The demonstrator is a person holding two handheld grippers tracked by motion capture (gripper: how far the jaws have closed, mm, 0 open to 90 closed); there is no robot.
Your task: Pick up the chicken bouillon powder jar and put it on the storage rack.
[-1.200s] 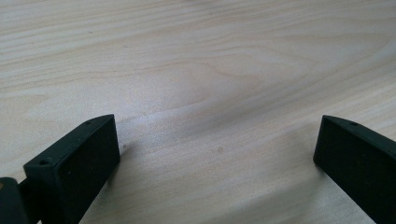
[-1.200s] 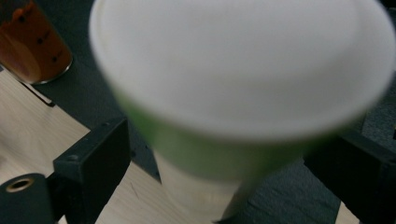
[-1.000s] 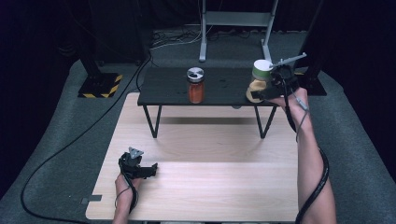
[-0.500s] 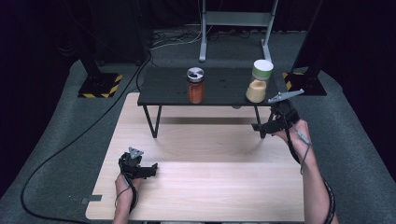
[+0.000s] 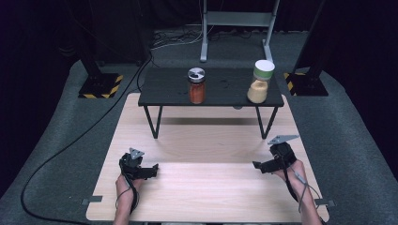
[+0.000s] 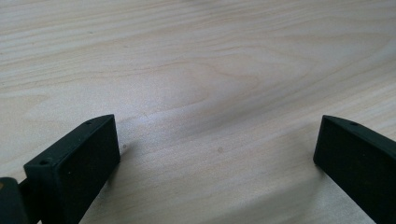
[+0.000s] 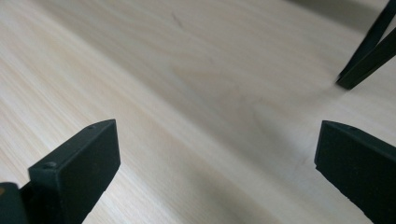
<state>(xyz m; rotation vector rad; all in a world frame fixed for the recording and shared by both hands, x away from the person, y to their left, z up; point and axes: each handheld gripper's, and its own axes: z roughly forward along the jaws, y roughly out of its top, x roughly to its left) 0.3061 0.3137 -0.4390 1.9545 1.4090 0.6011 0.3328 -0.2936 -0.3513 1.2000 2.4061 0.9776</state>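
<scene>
The right gripper (image 5: 257, 165), released and empty, rests low; the tan jar (image 5: 258, 89) stands upright well ahead, nearer it than the left gripper (image 5: 155, 168).

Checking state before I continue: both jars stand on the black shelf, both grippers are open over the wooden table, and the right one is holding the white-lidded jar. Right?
Not quite. The right gripper holds nothing: the right gripper view shows its jaws apart over bare wood. The high view shows the white-lidded jar on the black shelf beside the red jar. The left gripper is open too.
</scene>
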